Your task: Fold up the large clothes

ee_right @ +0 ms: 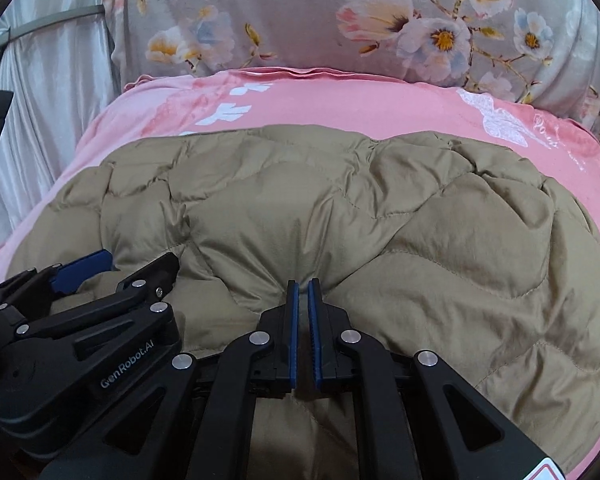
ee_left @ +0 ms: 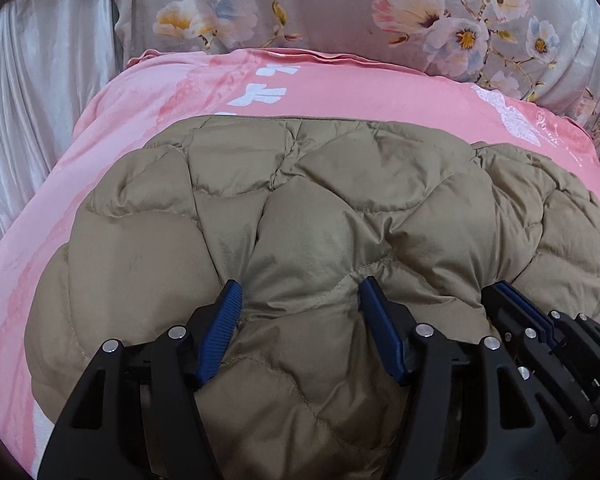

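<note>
There it was, the tan quilted jacket (ee_left: 320,216), puffy and stitched in wavy cells, heaped on the pink bedspread (ee_left: 140,128) of the bed. The left tongs (ee_left: 300,300) sloped down onto it, blue ribbed pads spread wide, a bulge of fabric between them but no pinch. Just beside them, the right tongs (ee_right: 303,286) sloped down too, pads drawn almost together with only a sliver of gap, nothing visibly caught. Behind lay a grey floral cushion (ee_right: 300,20); at left hung a glossy white curtain (ee_left: 40,120).
</note>
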`<state>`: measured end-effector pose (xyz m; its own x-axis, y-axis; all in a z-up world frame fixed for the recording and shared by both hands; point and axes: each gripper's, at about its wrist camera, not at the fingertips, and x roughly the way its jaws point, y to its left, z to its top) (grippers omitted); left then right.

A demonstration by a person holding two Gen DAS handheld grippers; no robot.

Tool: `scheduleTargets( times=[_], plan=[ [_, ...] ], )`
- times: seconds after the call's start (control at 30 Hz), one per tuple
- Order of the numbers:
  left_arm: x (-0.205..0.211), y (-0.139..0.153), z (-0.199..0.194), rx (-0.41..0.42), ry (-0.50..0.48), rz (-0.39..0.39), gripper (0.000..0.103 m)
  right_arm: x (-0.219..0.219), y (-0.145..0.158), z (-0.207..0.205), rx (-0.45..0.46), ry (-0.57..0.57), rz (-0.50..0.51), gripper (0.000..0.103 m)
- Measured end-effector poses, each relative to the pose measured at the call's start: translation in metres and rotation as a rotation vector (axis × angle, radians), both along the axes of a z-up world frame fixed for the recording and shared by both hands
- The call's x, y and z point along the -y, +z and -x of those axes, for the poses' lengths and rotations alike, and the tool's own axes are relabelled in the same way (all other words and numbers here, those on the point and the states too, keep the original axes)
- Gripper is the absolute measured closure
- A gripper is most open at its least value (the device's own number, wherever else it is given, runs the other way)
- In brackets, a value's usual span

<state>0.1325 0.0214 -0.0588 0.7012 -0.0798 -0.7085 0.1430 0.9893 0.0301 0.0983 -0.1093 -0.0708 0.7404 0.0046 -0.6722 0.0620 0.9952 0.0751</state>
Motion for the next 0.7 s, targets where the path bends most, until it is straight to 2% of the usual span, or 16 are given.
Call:
scheduleTargets(
  times=[0.17, 0.53, 0.57, 0.7],
  plan=[
    [0.002, -0.006, 0.003, 0.03, 0.01, -0.008, 0.043, 0.004, -0.004, -0.003, -0.011, -0.002, -0.022, 0.096],
    [0.0, -0.007, 0.004, 0.035, 0.007, -0.001, 0.043, 0.004, -0.006, -0.005, -0.019, -0.002, -0.031, 0.096],
    [-0.003, -0.006, 0.006, 0.04, 0.003, 0.022, 0.043, 0.004, -0.007, -0.005, -0.019, -0.001, -0.031, 0.096],
    [-0.045, 0.014, 0.035, 0.066, -0.009, 0.205, 0.042, 0.009, -0.008, -0.004, -0.013, 0.006, -0.069, 0.097]
  ],
)
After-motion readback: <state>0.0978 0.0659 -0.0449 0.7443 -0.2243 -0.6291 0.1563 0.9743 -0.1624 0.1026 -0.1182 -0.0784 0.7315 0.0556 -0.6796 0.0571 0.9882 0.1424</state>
